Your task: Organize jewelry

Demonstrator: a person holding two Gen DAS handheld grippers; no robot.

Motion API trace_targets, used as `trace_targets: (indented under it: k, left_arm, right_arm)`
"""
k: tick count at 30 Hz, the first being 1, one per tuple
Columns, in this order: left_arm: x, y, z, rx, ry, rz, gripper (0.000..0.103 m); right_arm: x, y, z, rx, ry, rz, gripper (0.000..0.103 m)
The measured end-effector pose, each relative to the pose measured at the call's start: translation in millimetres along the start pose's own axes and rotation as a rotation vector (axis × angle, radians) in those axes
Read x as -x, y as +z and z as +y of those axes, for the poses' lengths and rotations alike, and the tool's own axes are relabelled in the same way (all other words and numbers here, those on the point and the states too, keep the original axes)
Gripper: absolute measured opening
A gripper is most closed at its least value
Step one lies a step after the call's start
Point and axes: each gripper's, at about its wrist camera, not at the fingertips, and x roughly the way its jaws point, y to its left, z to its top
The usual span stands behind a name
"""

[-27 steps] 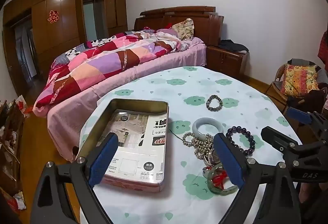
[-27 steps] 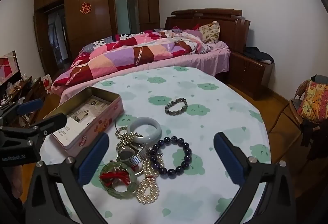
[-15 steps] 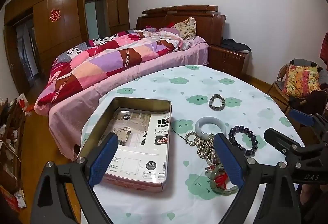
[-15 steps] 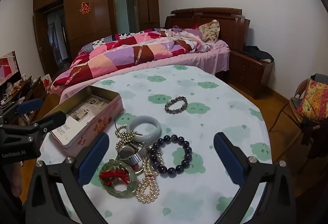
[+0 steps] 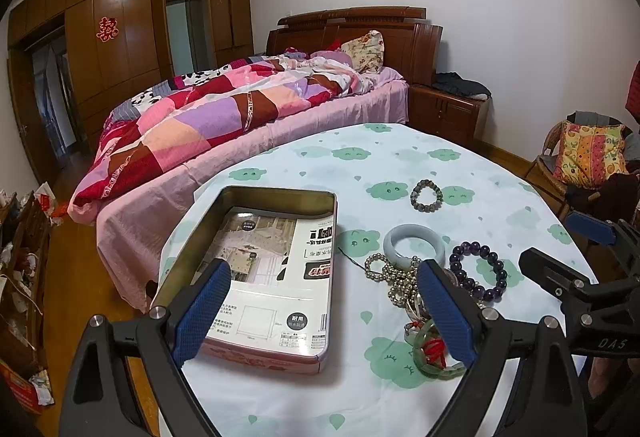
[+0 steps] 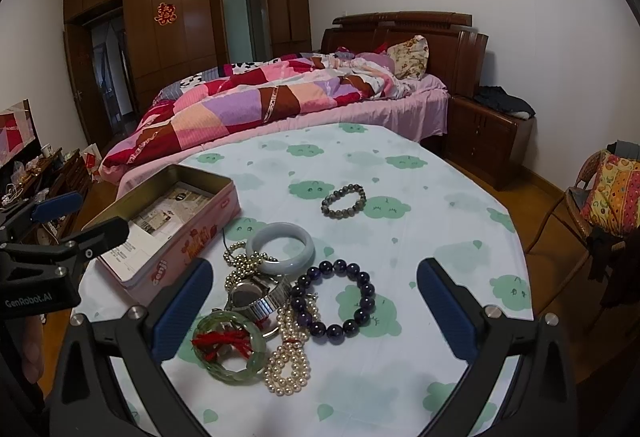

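Showing only rightward: pearl strand (image 6: 289, 357) beside wristwatch (image 6: 256, 295)

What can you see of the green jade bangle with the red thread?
The translucent green jade-like bangle is a thick ring, mottled pale to darker green, with red thread wound loosely across its opening. It lies flat on the cloud-print tablecloth at the near end of the jewelry pile. The silver metal-band watch lies against its far rim, and the cream pearl strand lies beside it, touching or nearly so. Nothing grips it; in the left view it shows partly behind a blue pad.
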Motion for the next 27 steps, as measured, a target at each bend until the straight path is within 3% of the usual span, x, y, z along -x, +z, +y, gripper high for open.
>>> trace_targets:
  k: [27]
  left_arm:
    - [-6.5,-8.1,3.9,-0.003,0.004,0.012,0.094]
  right_arm:
    - [-2.6,-1.8,-0.7,-0.004,0.003,0.009,0.103]
